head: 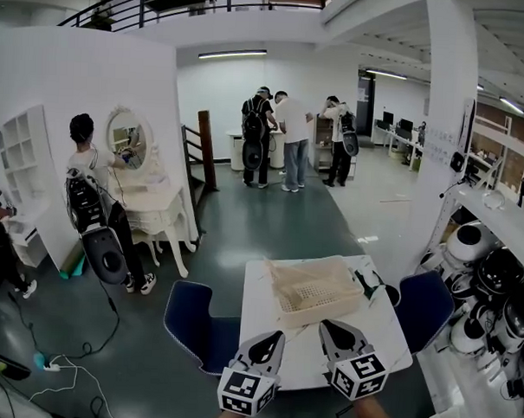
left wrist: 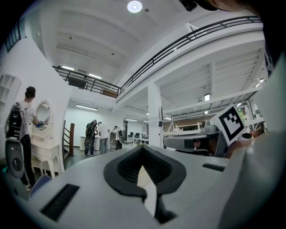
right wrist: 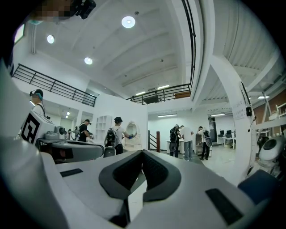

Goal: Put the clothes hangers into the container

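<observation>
A beige mesh container (head: 313, 290) stands on the white table (head: 263, 290). Just right of it lie dark hangers (head: 370, 286), too small to make out in detail. My left gripper (head: 276, 335) and right gripper (head: 326, 324) hover side by side over the table's near edge, both pointing level towards the container and well short of it. In the left gripper view the left gripper (left wrist: 143, 149) has its jaws together with nothing between them. The right gripper (right wrist: 142, 153) looks the same in the right gripper view, shut and holding nothing.
Blue chairs stand left (head: 190, 319) and right (head: 426, 308) of the table. A shelf of round white and black devices (head: 489, 266) lines the right side. A person (head: 98, 201) stands at a white dressing table (head: 158, 204) on the left; other people (head: 287, 140) stand far back.
</observation>
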Tool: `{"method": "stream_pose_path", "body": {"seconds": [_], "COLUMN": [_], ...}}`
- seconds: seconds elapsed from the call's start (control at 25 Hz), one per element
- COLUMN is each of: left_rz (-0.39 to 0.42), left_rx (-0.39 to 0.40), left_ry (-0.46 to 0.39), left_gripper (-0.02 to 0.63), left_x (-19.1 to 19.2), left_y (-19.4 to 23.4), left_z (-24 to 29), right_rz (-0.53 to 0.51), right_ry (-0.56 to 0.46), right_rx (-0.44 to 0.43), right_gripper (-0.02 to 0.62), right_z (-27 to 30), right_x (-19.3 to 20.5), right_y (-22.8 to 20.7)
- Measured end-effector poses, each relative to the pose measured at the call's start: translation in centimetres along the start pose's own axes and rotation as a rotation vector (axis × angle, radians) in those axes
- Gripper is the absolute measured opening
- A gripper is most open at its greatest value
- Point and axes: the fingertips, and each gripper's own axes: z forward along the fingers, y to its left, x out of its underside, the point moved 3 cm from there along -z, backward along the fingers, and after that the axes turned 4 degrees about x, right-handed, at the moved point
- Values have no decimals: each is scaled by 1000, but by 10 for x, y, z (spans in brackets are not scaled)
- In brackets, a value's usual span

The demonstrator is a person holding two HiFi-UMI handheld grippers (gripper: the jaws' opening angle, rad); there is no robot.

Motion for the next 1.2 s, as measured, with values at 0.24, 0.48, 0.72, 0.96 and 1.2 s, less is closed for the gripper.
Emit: {"method": "stream_pose_path", "body": {"seconds": [0.24, 0.48, 0.72, 0.96, 1.2], "left_rz": [-9, -28, -31, -38, -40], "left_rx": [-5, -9, -25, -37, -31], "left_ry": [-2, 5, 9, 13, 22], "left_gripper": [3, 3, 3, 3, 3], "left_x": [-2, -5, -3, 0, 4], "left_y": [-13, -29, -39, -48, -59], "left_z": [15, 24, 23, 23, 26], "right_rz": [-4, -4, -2, 6, 11], "right_ry": [6, 28, 27, 34, 38], "right_rx": [-17, -39, -59, -66, -61], "right_gripper": [18, 18, 19, 19, 20], "right_z": [-7, -16, -24, -34, -40], "right_x": [-3, -5, -5, 0, 2], "right_y": [-13, -21, -22, -27, -34]}}
